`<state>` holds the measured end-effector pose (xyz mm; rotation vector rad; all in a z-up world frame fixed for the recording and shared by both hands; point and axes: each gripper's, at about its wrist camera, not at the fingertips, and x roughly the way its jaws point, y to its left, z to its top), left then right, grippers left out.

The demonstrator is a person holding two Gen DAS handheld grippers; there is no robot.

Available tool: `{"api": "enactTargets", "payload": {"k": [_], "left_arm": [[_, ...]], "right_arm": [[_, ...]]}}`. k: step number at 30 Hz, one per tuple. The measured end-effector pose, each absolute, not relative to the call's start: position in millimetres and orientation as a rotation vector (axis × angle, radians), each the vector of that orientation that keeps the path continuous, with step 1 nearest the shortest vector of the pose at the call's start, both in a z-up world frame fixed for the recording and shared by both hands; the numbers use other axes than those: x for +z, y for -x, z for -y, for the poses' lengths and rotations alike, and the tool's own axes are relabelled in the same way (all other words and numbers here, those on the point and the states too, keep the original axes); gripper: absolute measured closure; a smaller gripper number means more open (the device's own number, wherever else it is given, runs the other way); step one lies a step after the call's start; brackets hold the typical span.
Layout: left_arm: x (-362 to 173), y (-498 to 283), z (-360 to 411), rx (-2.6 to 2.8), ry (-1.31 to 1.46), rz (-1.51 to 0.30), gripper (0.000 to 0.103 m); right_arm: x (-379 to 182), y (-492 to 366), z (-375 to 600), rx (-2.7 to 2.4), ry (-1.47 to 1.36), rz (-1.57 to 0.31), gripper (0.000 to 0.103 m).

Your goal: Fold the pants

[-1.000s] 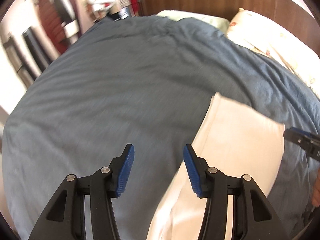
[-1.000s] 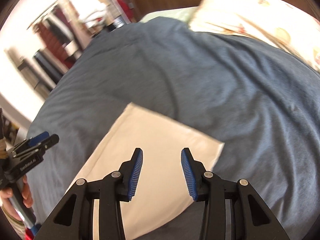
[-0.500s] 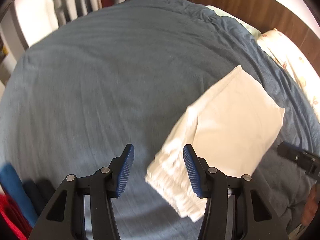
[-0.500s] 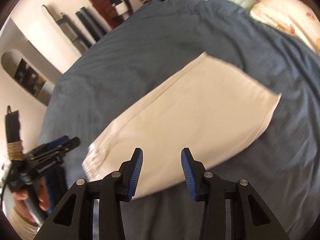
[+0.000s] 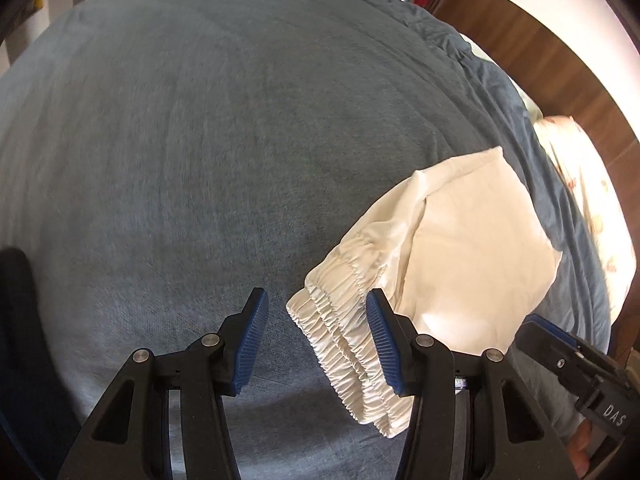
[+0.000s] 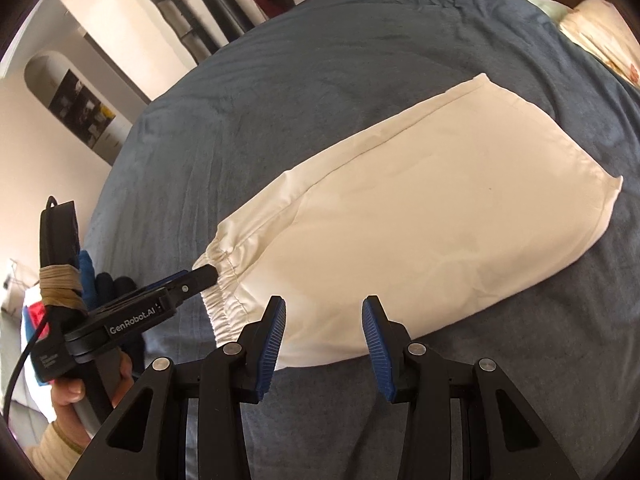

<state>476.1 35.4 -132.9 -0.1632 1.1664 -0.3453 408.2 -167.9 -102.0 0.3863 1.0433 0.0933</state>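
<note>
Pants: cream-white cotton pants [image 6: 420, 220] with a gathered elastic waistband [image 5: 352, 340], folded into a long flat slab, lying on the bed toward its near edge; the waistband end points at the person, the far end toward the pillows.
Bed cover: slate-blue, faintly ribbed fabric bedspread [image 5: 200, 140], spread over the whole bed, lightly creased (a few ripples near the headboard side).
Left gripper: black two-finger gripper with blue ridged pads [image 5: 316, 344], pointing steeply down at the waistband corner. Its jaws stand apart; the outer corner of the waistband lies between them in the left wrist view, nearer the right-hand pad, and no pad presses on cloth. In the right wrist view its tip [image 6: 200, 276] sits at the waistband edge; whether it touches the cloth, I cannot tell.
Right gripper: matching black gripper with blue pads [image 6: 324, 336], jaws parted with nothing between them, poised over the near long edge of the pants, just beside the waistband end.
Hand: a person's hand [image 6: 76, 392] wraps the left gripper's handle, a cream sleeve cuff below it.
Pillow: pale floral-print pillow [image 5: 588, 200] at the head of the bed, well apart from the pants.
Headboard: dark brown wooden headboard [image 5: 560, 68] behind the pillow.
Background: hanging clothes and dark upright objects by the wall, too blurred to name.
</note>
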Motion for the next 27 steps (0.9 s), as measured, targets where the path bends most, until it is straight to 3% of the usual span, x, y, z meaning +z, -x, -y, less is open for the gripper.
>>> {"api": "enactTargets", "payload": {"k": [15, 17, 21, 23, 27], "left_arm": [[-169.4, -485.3, -43.5, -0.341, 0.324, -1.212, 0.052], [-171.4, -485.8, -43.3, -0.356, 0.361, -1.216, 0.063], [-173.3, -485.2, -45.7, -0.333, 0.415, -1.213, 0.068], [-169.8, -483.2, -51.7, -0.323, 0.444, -1.206, 0.079], [-155.5, -477.2, -54.5, -0.320, 0.467, -1.186, 0.084]], "right_arm": [[-135.1, -428.7, 157.4, 0.089, -0.273, -1.082, 0.062], [-137.8, -428.7, 157.4, 0.086, -0.265, -1.086, 0.062], [-143.1, -429.6, 157.3, 0.082, -0.271, -1.100, 0.062], [-145.6, -431.1, 157.3, 0.082, -0.275, -1.104, 0.062], [-147.3, -431.1, 158.2, 0.080, -0.267, -1.106, 0.062]]}}
